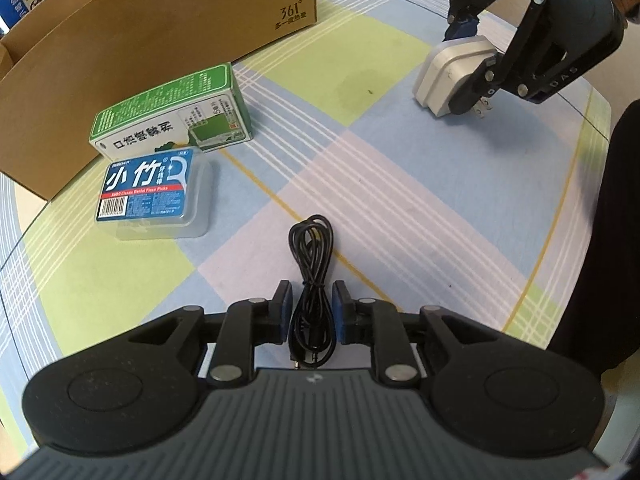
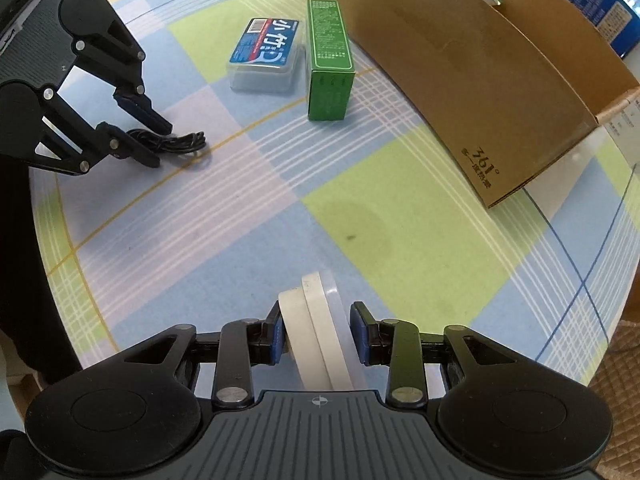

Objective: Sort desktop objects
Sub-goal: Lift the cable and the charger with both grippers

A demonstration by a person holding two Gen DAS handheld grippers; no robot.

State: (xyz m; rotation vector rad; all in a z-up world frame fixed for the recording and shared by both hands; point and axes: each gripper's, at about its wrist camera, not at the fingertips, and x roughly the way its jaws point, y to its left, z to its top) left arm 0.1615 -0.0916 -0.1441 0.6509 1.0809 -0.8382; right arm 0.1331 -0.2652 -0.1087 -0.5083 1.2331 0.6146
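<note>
Flanking cable point(image 1: 312, 280): floss box point(image 1: 154, 194); green carton point(image 1: 172, 116); cardboard box point(image 1: 160, 40) behind.

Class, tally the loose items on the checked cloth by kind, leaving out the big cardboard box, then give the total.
Cartons: 1, green carton
Plastic cases: 1, floss pick case
Cables: 1, black cable
Chargers: 1, white charger
Total: 4

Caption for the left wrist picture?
Left gripper straddles a coiled black cable on the checked tablecloth.
</note>
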